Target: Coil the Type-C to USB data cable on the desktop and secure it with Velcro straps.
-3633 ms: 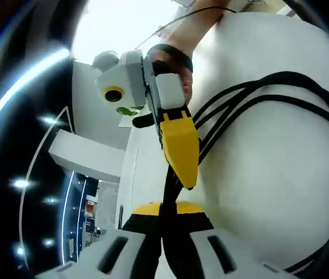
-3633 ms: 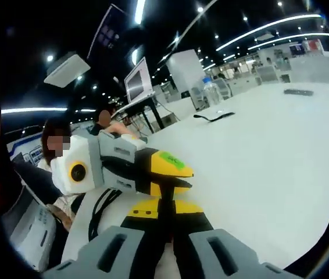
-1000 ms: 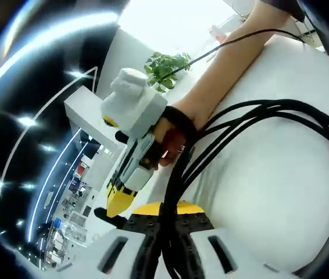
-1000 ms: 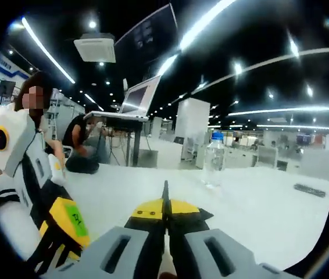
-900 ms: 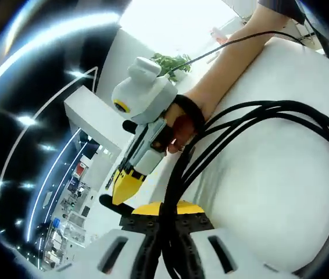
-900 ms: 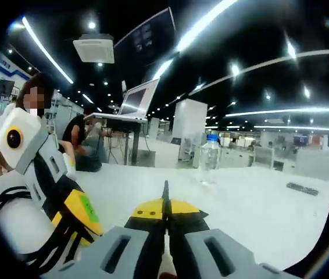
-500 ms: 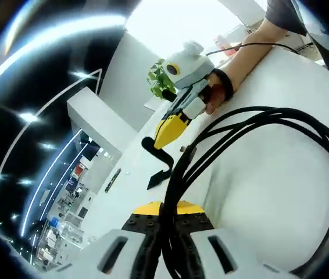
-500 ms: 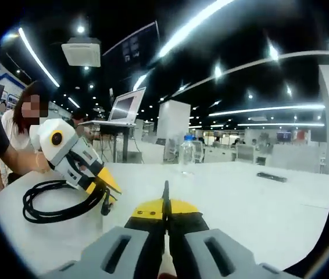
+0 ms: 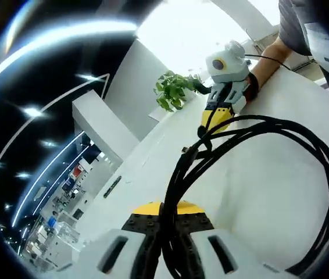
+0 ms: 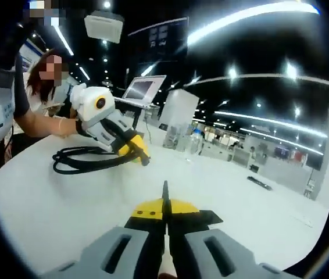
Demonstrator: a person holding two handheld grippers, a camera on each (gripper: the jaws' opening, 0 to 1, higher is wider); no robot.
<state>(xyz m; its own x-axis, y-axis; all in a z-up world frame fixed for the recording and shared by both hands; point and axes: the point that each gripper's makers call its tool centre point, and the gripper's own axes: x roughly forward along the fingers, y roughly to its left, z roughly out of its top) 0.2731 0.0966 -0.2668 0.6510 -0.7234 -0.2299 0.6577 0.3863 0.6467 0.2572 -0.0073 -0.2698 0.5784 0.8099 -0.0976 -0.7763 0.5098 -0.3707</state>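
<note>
A black data cable (image 9: 251, 125) is wound in several loops on the white table (image 9: 257, 192). My left gripper (image 9: 167, 207) is shut on the bunched strands at the bottom of the left gripper view. The right gripper view shows that same left gripper (image 10: 136, 152), yellow-tipped, gripping the cable coil (image 10: 86, 160) at the left. My right gripper (image 10: 165, 203) is shut on a thin black Velcro strap (image 10: 165, 189), seen edge-on between the jaws. In the left gripper view the right gripper (image 9: 214, 123) sits far up the table, beyond the coil.
A person's hand (image 10: 60, 125) holds the left gripper and a forearm (image 9: 269, 52) holds the right one. A water bottle (image 10: 195, 142), a raised laptop (image 10: 144, 90) and a small dark object (image 10: 259, 183) sit farther off. A potted plant (image 9: 173, 90) stands past the table edge.
The right gripper has drawn away from the left gripper and the coil, now standing well apart across the table. The left gripper has kept its hold on the cable.
</note>
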